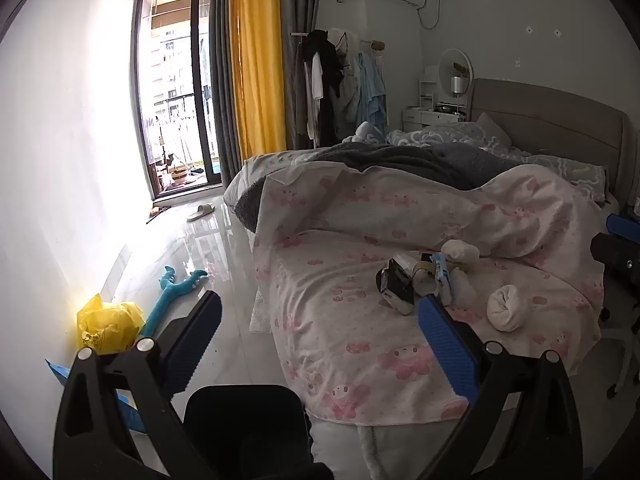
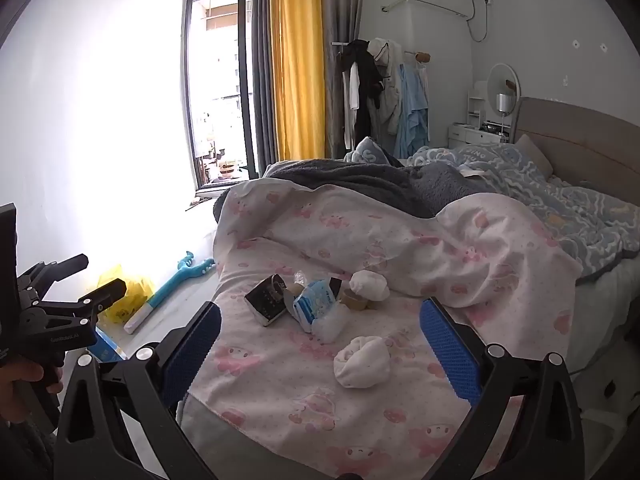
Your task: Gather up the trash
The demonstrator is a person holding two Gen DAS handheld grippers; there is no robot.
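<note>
A small heap of trash lies on the pink-patterned bedspread (image 2: 304, 412). It holds a crushed black carton (image 2: 268, 300), a blue-and-white packet (image 2: 314, 304), a tape roll (image 2: 356, 300) and a clear wrapper (image 2: 330, 326). One white tissue wad (image 2: 362, 362) sits nearest me and another (image 2: 370, 284) lies behind the heap. My right gripper (image 2: 320, 306) hangs open in front of the heap, touching nothing. My left gripper (image 1: 320, 298) is open over the bed's left corner, with the carton (image 1: 394, 284) and near wad (image 1: 506, 308) ahead to its right. Both are empty.
On the floor by the left wall lie a yellow plastic bag (image 1: 108, 322), a blue long-handled toy (image 1: 176, 292) and a blue box (image 2: 106, 348). A slipper (image 1: 202, 212) lies near the balcony door. Rumpled grey and blue bedding (image 2: 520, 184) covers the far bed. A hand (image 2: 20, 372) holds the left gripper's handle.
</note>
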